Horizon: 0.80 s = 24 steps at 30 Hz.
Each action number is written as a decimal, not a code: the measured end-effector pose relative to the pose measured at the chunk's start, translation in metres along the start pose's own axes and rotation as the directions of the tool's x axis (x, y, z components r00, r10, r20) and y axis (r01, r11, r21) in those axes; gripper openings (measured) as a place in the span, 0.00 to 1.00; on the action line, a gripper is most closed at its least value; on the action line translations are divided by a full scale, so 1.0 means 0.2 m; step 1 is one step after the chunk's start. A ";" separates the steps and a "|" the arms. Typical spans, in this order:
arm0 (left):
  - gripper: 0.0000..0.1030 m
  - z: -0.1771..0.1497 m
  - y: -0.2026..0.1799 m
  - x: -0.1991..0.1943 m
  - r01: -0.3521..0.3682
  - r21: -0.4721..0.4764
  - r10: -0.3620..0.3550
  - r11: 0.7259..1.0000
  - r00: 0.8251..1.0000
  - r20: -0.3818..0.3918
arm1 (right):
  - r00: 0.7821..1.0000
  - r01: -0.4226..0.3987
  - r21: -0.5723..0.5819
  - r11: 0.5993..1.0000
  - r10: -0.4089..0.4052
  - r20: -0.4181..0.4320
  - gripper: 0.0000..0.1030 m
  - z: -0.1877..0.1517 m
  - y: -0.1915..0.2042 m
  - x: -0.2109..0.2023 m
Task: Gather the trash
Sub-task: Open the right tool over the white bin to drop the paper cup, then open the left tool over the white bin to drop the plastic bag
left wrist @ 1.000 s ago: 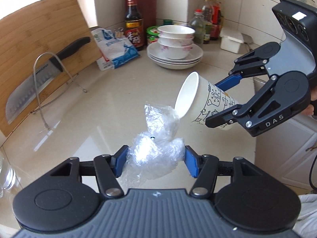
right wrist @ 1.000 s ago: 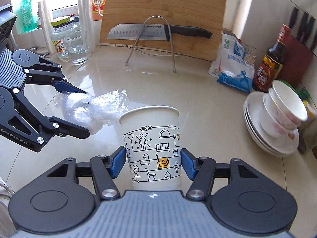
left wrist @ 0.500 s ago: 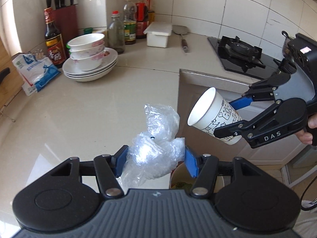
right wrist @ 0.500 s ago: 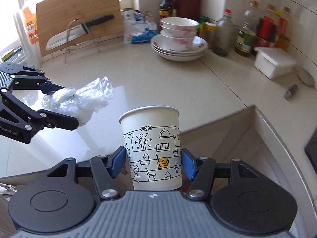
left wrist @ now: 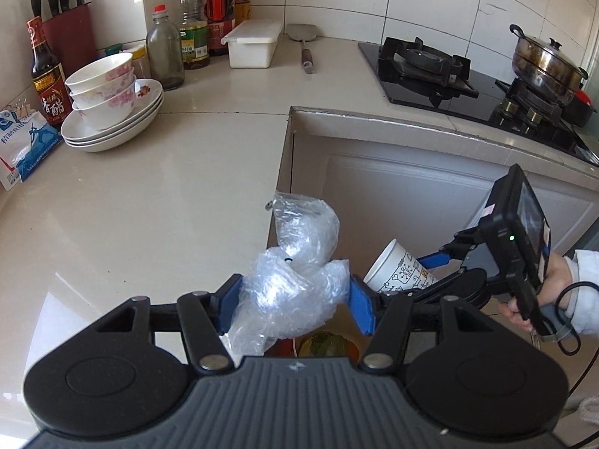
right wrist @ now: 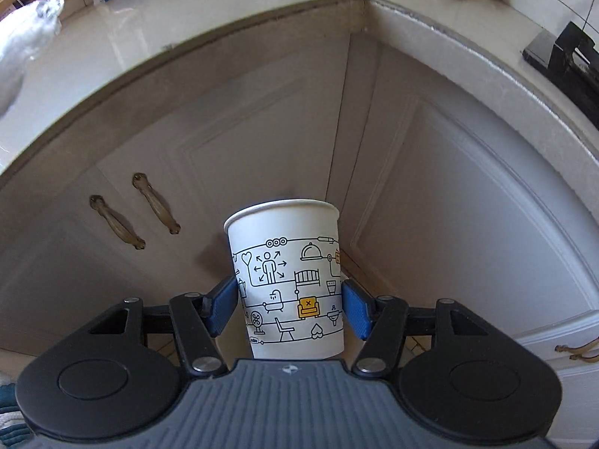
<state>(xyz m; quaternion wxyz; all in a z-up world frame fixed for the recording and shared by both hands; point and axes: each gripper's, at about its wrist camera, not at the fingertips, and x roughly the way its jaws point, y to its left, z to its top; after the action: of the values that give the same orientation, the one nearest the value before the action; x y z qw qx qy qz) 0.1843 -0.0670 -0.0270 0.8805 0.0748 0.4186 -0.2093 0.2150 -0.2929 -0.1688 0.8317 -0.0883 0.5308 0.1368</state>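
While the left gripper (left wrist: 295,301) is clamping a crumpled plastic bag (left wrist: 295,280) past the counter (left wrist: 157,202) edge, the right gripper (right wrist: 290,305) is pinching a printed paper cup (right wrist: 288,280) before cabinet doors (right wrist: 449,205). Only the left view is showing the stove (left wrist: 430,71) and stacked bowls (left wrist: 103,88).

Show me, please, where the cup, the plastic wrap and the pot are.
cup (right wrist: 288,280): right wrist view, on its printed side.
plastic wrap (left wrist: 295,280): left wrist view, on its crumpled middle.
pot (left wrist: 543,61): left wrist view, on its steel side.
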 end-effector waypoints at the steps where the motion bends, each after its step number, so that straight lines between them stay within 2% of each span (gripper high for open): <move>1: 0.57 0.00 -0.01 0.01 -0.001 0.001 0.001 1.000 1.000 -0.002 | 1.000 0.004 0.004 1.000 -0.004 -0.009 0.66 -0.01 0.00 0.03; 5: 0.57 0.02 -0.05 0.06 -0.005 0.007 0.005 1.000 1.000 -0.017 | 1.000 0.000 0.030 1.000 0.000 -0.022 0.76 -0.02 -0.03 0.09; 10: 0.57 0.03 -0.11 0.14 0.005 0.029 -0.004 1.000 1.000 -0.029 | 1.000 -0.005 0.053 0.999 0.005 0.004 0.86 -0.04 -0.03 0.04; 17: 0.57 0.04 -0.23 0.27 0.022 0.054 -0.020 0.998 0.999 -0.043 | 1.000 -0.001 0.070 0.998 0.000 0.024 0.94 -0.07 -0.04 -0.08; 24: 0.57 0.00 -0.34 0.47 0.050 0.047 -0.046 0.998 0.996 -0.081 | 0.999 0.030 0.094 0.995 -0.032 0.022 0.94 -0.18 -0.07 -0.22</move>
<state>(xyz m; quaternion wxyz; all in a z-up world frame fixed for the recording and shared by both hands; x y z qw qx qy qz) 0.2081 -0.1565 -0.0962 0.8558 0.0947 0.4497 -0.2376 0.1706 -0.3237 -0.1440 0.8431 -0.0559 0.5255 0.0997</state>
